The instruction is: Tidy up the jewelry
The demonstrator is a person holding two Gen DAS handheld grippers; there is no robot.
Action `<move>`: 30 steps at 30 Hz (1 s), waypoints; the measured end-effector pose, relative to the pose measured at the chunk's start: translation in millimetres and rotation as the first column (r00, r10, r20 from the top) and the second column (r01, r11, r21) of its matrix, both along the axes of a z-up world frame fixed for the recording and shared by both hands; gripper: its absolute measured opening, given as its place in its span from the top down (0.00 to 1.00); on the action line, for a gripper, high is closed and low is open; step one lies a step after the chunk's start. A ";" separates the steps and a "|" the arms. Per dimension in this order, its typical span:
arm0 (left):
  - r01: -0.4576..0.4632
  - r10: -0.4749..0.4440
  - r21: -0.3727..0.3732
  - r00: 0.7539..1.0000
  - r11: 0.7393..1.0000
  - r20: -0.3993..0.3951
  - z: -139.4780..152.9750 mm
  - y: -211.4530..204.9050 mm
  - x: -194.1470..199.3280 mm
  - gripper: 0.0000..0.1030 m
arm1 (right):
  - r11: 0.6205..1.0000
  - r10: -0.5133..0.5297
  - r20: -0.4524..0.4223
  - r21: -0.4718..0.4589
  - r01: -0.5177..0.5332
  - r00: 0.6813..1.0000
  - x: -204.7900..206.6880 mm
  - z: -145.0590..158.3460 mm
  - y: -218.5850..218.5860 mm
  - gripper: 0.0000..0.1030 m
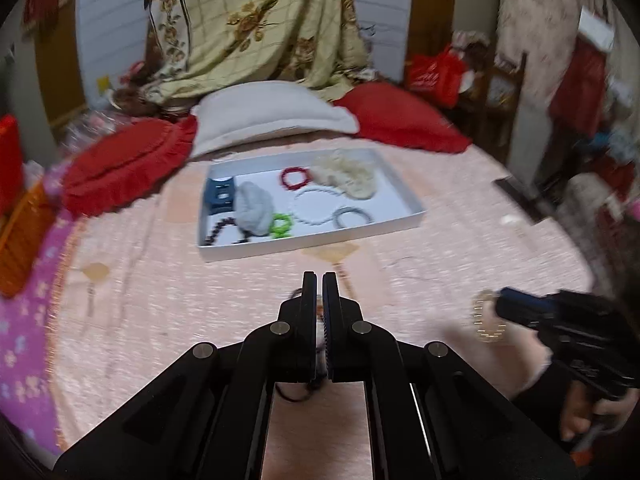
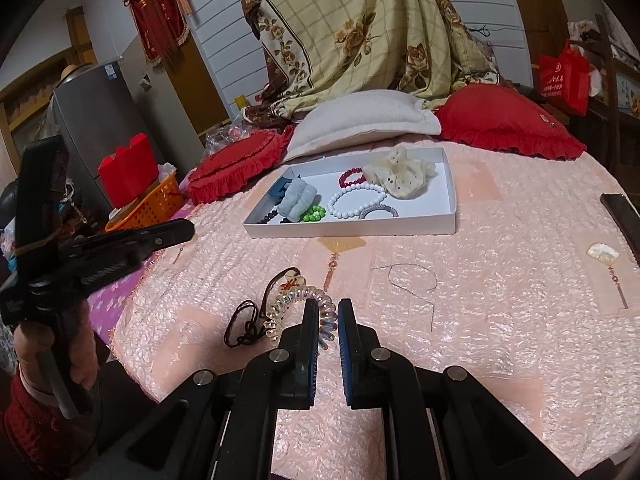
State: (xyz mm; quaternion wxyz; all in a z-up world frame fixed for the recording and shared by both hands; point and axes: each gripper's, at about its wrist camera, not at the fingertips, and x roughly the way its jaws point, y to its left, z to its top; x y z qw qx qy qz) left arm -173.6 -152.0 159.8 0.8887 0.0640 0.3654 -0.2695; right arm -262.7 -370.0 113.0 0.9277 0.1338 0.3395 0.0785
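Right gripper [image 2: 329,312] clamped on clear spiral hair tie [image 2: 298,312], coil lifted off pink bedspread [image 2: 480,320]. Left gripper [image 1: 319,286] fully closed; dark cord pendant [image 2: 256,316] seems pinched between its pads, partly hidden. White tray [image 2: 450,184] lies ahead, already holding bracelets and scrunchies. Step judged: carrying pieces to tray. Next: reach over rim, release into bare patch.
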 end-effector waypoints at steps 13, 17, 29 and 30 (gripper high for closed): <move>0.072 -0.093 -0.236 0.993 0.969 -0.077 44.9 32.5 1.5 0.98 | 1.000 0.001 0.015 0.013 -0.001 1.000 -0.8 7.1 -2.5 0.91; 0.091 -0.141 -0.344 0.982 0.935 -0.124 50.0 43.0 9.2 0.99 | 1.000 0.003 0.020 0.031 -0.004 1.000 -0.2 8.9 -4.3 0.91; 0.003 -0.034 -0.113 0.962 0.994 -0.272 -66.0 17.0 58.0 0.59 | 0.996 0.037 -0.082 0.083 -0.030 0.996 15.4 -33.7 -1.4 0.91; -0.001 -0.026 -0.096 0.960 0.995 -0.280 -75.9 13.5 63.4 0.59 | 0.996 0.041 -0.092 0.082 -0.033 0.995 18.8 -37.9 -0.6 0.91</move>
